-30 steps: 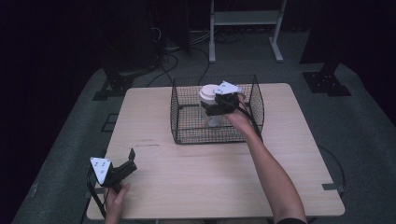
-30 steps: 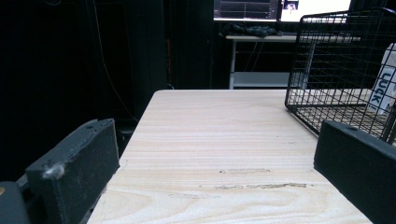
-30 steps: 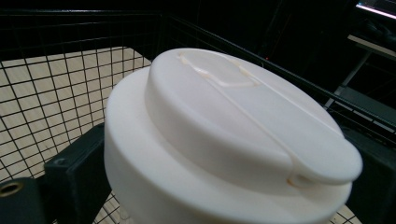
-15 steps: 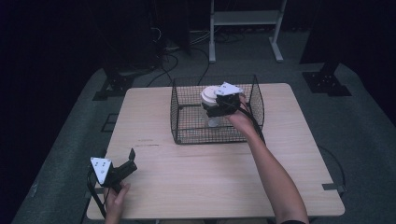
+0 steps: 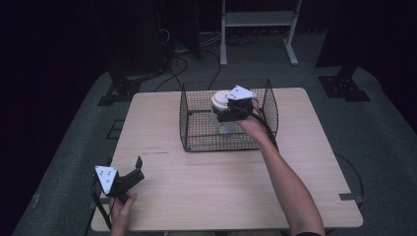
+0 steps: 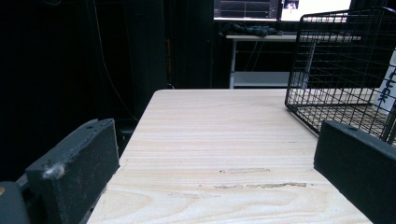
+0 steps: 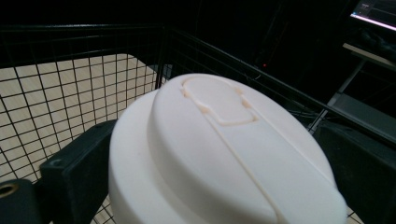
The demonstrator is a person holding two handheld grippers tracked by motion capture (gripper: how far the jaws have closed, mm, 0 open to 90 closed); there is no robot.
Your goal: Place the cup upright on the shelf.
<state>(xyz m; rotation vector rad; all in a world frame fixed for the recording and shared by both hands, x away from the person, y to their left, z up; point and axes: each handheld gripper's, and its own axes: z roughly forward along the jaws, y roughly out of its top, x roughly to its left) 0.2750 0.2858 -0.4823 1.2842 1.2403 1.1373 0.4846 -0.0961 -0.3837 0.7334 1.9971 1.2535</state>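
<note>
A clear cup (image 5: 225, 127) with a white lid (image 5: 220, 98) stands upright inside the black wire basket (image 5: 187, 120) at the middle back of the table. My right gripper (image 5: 222, 116) reaches over the basket's right side and is shut on the cup just under the lid. In the right gripper view the lid (image 7: 224, 154) sits between both black fingers (image 7: 74, 172). I cannot tell whether the cup rests on the basket floor. My left gripper (image 5: 138, 169) is low at the table's front left corner, open, with bare wood between its jaws (image 6: 217, 172).
The wooden table (image 5: 221, 187) has free room in front of and left of the basket (image 6: 341, 60). The cup's side (image 6: 388, 88) shows behind the basket wires. Stand legs and cables lie on the dark floor behind the table.
</note>
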